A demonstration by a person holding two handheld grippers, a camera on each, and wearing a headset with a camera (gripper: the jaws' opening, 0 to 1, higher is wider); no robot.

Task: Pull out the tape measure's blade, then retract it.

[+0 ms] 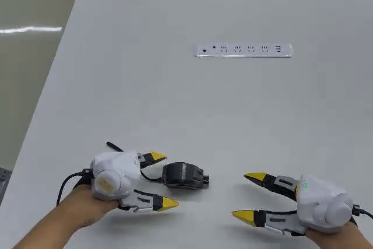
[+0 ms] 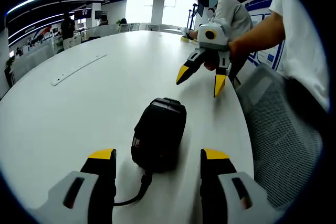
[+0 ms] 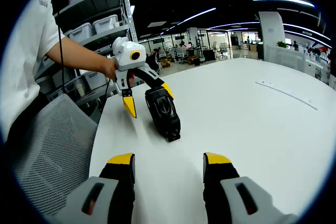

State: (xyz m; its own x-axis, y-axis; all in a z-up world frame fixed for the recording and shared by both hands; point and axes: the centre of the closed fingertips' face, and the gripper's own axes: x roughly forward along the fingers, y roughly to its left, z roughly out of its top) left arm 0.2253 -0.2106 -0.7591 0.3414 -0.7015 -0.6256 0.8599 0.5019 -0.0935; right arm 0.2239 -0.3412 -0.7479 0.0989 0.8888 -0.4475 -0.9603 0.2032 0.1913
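At the bottom of the head view, the person's left hand (image 1: 87,205) and right hand (image 1: 341,237) each hold a white gripper with yellow tips, low over the white table (image 1: 175,97).

The left gripper (image 1: 163,179) sits at lower left with its jaws spread wide and nothing clamped. The black tape measure (image 1: 185,175) lies on the table right at its tips. In the left gripper view (image 2: 158,155) the near end of the case (image 2: 160,132) sits in the gap between the two yellow tips, and neither jaw appears to press on it. A thin black cord (image 2: 136,192) trails from the case back toward the gripper. I see no blade drawn out.

The right gripper (image 1: 245,196), at lower right, is also spread and empty, pointing toward the tape measure but well apart from it. From its own view (image 3: 169,158) the tape measure (image 3: 164,111) lies in mid-frame with the left gripper (image 3: 148,100) just behind it. The left gripper view shows the right gripper (image 2: 199,86) at upper centre.

Farther up the table, in the upper middle of the head view, lies a white power strip (image 1: 243,50).
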